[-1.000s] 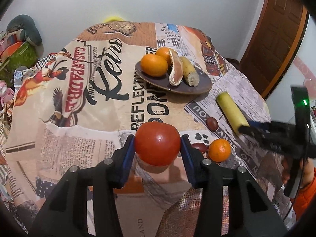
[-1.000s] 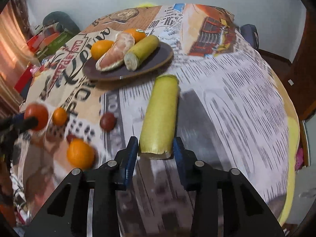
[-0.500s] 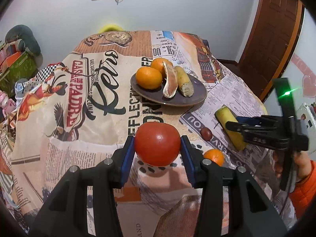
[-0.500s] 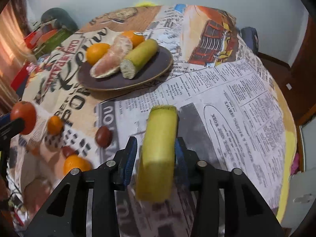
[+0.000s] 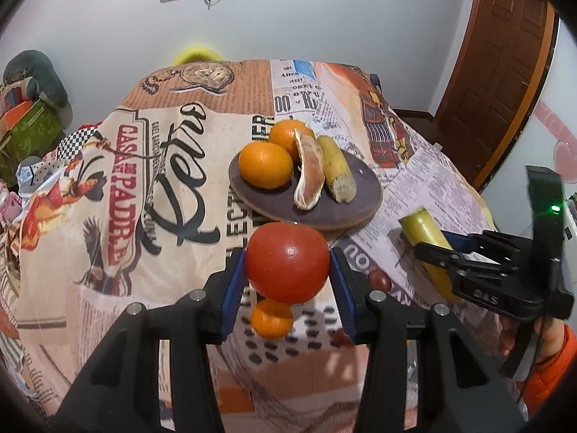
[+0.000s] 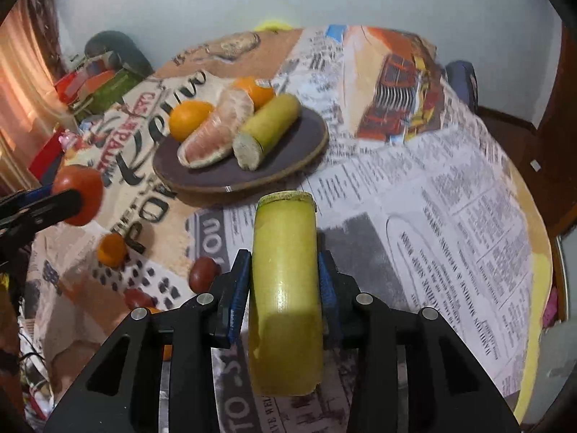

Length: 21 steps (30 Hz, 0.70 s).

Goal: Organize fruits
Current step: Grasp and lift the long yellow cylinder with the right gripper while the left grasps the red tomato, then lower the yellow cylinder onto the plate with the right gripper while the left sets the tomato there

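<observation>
Both held fruits have risen off the tabletop (image 6: pixel 450 216) since a second ago. Left gripper (image 5: pixel 287 269) fingers clamp the red tomato (image 5: pixel 287 262) above a small orange (image 5: pixel 271 319); right gripper (image 6: pixel 285 281) fingers pinch the yellow cane piece (image 6: pixel 285 288). Beyond sits the plate (image 6: pixel 288 151) with oranges, peeled segment and another cane piece.

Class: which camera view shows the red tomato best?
The left wrist view: the tomato sits central, sharp, clamped in the left hand-held gripper. The right wrist view shows it small, blurred, at the left edge.
</observation>
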Motion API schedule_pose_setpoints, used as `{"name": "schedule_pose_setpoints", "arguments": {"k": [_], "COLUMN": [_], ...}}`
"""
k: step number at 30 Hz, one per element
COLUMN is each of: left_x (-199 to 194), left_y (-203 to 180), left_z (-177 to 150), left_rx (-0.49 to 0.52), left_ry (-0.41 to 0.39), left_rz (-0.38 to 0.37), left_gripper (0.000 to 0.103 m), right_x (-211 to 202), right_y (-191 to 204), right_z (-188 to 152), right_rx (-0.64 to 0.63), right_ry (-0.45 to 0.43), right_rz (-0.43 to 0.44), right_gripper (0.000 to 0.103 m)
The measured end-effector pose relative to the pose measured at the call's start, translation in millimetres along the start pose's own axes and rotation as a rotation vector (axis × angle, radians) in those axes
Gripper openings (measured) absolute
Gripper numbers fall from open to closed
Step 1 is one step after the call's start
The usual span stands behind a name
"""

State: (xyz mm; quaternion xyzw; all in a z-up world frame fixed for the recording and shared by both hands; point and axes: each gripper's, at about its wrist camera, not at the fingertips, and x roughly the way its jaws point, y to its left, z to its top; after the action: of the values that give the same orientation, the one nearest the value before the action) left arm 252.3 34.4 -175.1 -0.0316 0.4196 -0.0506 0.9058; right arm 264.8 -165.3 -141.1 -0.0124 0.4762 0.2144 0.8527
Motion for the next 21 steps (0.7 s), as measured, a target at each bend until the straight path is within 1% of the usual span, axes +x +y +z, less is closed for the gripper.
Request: {"name": "schedule_pose_setpoints", "arguments": {"k": [6,10,16,21], "left_x": [6,13,25,38], "left_y": [0,1,5,9], "left_z": [18,28,39,45], "left_rx": [0.012,0.017,0.015,0.017], "left_ry": [-0.02,-0.021,-0.021,-0.013], "left_rz": [0.011,0.018,0.019,0.018], "left_gripper": [0.046,0.046,0.046,0.046], "right_x": [-24,-30,-24,-13], "right_y": [1,2,0,-1], "right_z": [22,39,59,71], "right_rx": [0.009,0.011,0.03,0.032], "right_ry": [-0.094,-0.143,-0.174,-0.174], "right_rz": [0.008,-0.006,-0.002,-0.008], "right_gripper": [0.034,0.034,0.034,0.034]}}
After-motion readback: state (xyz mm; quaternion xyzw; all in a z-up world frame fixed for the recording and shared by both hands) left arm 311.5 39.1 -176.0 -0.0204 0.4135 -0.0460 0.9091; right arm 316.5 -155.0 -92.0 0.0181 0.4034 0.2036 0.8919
